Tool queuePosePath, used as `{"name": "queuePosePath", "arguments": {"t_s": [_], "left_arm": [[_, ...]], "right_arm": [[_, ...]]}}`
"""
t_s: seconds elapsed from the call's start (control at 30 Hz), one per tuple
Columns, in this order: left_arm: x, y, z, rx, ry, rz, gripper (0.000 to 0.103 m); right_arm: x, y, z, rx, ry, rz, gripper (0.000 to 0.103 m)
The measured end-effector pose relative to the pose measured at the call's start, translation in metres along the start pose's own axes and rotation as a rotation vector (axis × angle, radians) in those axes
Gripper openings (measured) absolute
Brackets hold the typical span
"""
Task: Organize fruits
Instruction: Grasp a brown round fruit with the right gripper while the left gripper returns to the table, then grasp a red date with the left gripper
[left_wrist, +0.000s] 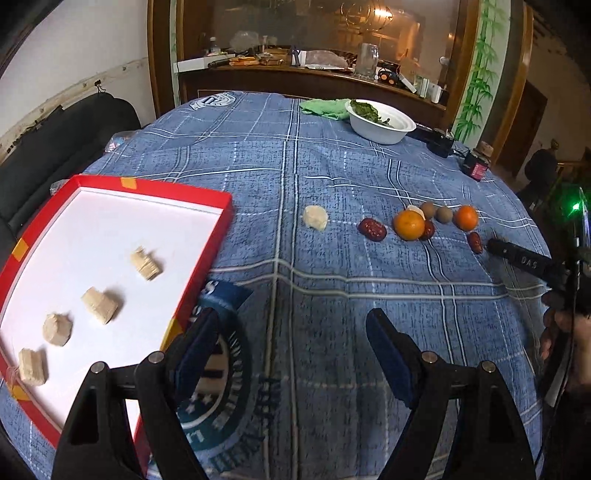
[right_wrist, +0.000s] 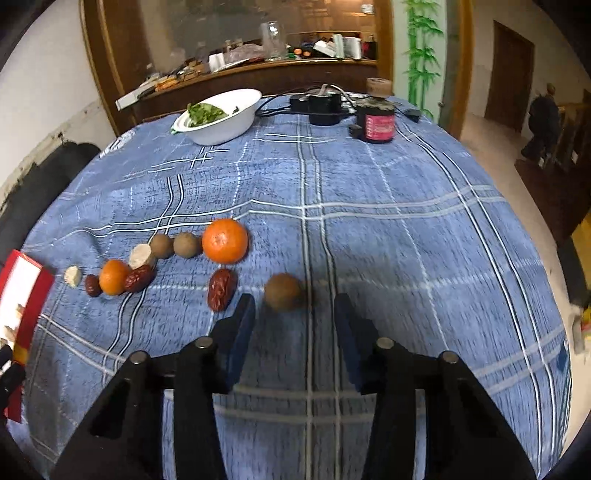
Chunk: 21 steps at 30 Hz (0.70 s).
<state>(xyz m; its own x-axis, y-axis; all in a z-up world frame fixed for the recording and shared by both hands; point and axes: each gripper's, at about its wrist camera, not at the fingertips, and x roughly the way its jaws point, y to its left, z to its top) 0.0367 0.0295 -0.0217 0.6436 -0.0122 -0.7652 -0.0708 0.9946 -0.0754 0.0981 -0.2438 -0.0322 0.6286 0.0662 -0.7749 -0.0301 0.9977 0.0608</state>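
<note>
Both claws are held above the blue plaid tablecloth (right_wrist: 369, 206) with jaws spread wide and nothing gripped. Just beyond the right gripper (right_wrist: 295, 306), a brown round fruit (right_wrist: 283, 291) is seen lying apart from the others, near a red date (right_wrist: 221, 288) and the larger orange (right_wrist: 224, 240). Beside the left gripper (left_wrist: 290, 326), a red tray (left_wrist: 177, 192) is seen, with four pale pieces (left_wrist: 99, 304) laid inside; a fifth pale piece (left_wrist: 315, 218) is left on the cloth, between the tray and the fruit row.
</note>
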Motion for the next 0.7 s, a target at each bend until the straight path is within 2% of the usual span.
{"name": "queuePosePath", "arguments": {"t_s": [0.03,0.07,0.1,0.23,0.43,0.57,0.67,0.7], "left_arm": [[0.002,-0.002,0.002,0.004,-0.003,0.001,0.081],[0.005,-0.004,0.005,0.010,-0.007,0.009,0.081],[0.008,-0.006,0.007,0.011,-0.007,0.016,0.081],[0.025,-0.021,0.022,0.004,0.014,0.001,0.080],[0.055,-0.059,0.046,0.055,0.012,-0.055,0.080],[0.076,-0.067,0.051,0.073,0.050,-0.057,0.065],[0.086,-0.067,0.053,0.077,0.044,-0.039,0.059],[0.088,-0.066,0.053,0.078,0.037,-0.038,0.050]], "right_arm": [[0.005,0.002,0.001,-0.013,0.003,-0.010,0.045],[0.008,0.003,0.001,-0.016,0.007,-0.009,0.041],[0.011,0.003,0.001,-0.018,0.018,0.002,0.023],[0.011,0.003,-0.001,-0.026,0.019,0.023,0.024],[0.011,-0.005,0.000,0.019,0.016,0.087,0.024],[0.010,-0.004,0.001,0.022,0.011,0.100,0.024],[0.010,-0.005,0.001,0.027,0.010,0.106,0.024],[0.010,-0.005,0.001,0.027,0.009,0.108,0.024]]}}
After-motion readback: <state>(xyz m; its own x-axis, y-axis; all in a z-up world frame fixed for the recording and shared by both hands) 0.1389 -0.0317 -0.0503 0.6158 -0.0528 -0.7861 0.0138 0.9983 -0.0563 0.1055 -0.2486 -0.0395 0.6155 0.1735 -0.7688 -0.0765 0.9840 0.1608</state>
